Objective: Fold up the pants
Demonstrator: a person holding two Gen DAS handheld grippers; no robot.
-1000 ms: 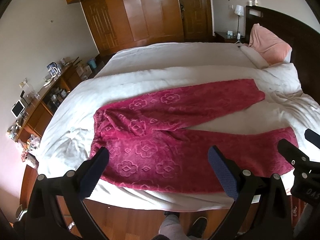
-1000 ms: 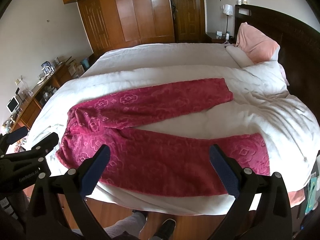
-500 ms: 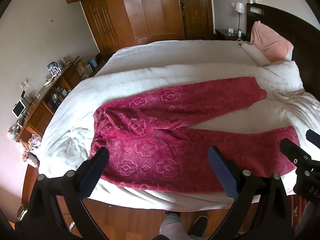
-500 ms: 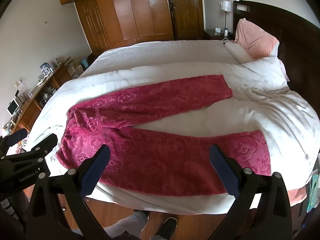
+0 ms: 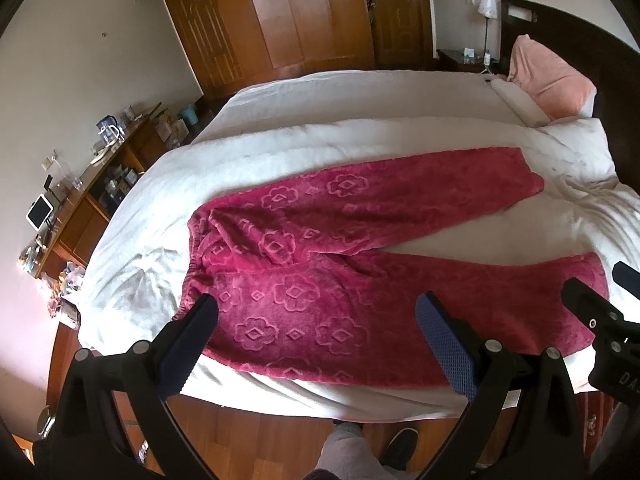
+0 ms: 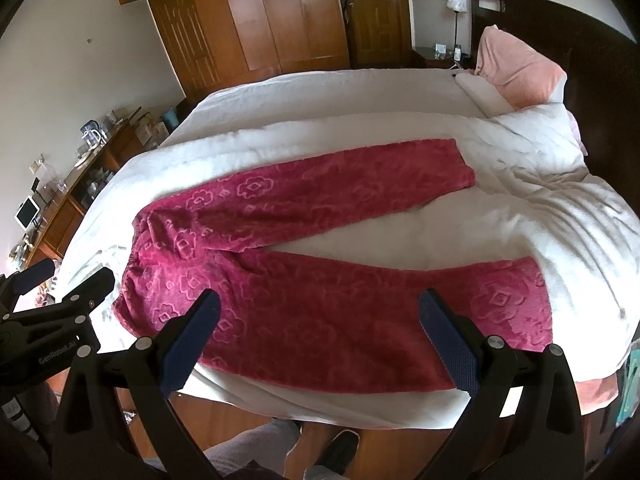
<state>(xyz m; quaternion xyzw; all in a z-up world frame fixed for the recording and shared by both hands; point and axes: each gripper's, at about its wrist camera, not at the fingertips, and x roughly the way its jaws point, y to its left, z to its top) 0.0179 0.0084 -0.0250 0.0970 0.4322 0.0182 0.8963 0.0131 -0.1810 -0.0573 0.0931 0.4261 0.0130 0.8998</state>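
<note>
We are looking at crimson fleece pants with an embossed flower pattern, lying flat and unfolded on white bedding, waistband pointing left, legs splaying rightward, the near leg running along the near edge

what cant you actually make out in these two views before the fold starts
- Near edge of the pants: in both wrist views, parts lie behind the open left gripper and the open right gripper.
- Near leg's cuff: left wrist view, partly behind the other gripper.
- Items on the wooden dresser: too small to name.
- The person: only feet and a trouser leg, cut off by the bottom edge.
</note>
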